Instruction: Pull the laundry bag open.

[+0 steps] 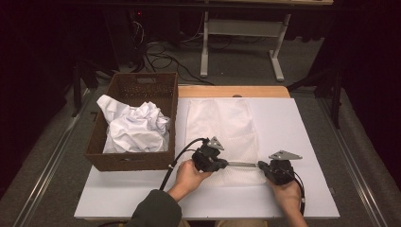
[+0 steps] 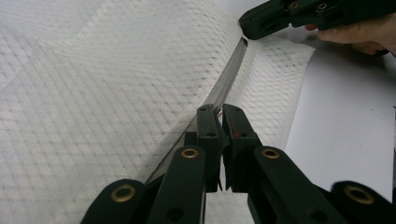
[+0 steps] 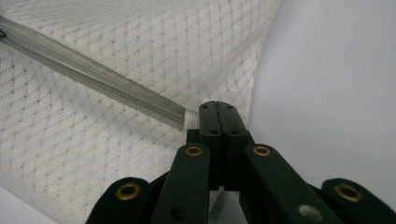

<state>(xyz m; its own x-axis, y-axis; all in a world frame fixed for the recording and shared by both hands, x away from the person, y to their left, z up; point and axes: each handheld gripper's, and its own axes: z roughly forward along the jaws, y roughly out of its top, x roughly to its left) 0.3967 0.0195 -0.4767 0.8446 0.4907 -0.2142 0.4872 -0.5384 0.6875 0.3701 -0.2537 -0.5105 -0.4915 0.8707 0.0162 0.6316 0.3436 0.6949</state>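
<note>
A white mesh-patterned cloth point(image 1: 222, 123) lies flat on the white table point(image 1: 293, 123). Both grippers pinch its near edge point(image 1: 242, 164), which runs taut between them as a narrow grey strip. My left gripper point(image 1: 227, 164) is shut on the strip's left end, and my right gripper point(image 1: 259, 165) is shut on its right end. In the left gripper view the jaws point(image 2: 219, 109) clamp the folded edge point(image 2: 229, 79), which leads off to the other gripper point(image 2: 245, 28). The right gripper view has its jaws point(image 3: 217, 106) pressed together on the end of the strip point(image 3: 93, 74).
A brown wicker basket point(image 1: 127, 161) stands at the table's left with crumpled white cloth point(image 1: 135, 127) inside. Bare table surface lies right of the flat cloth. Beyond the table's far edge are a desk frame point(image 1: 241, 28) and cables point(image 1: 161, 56) on the floor.
</note>
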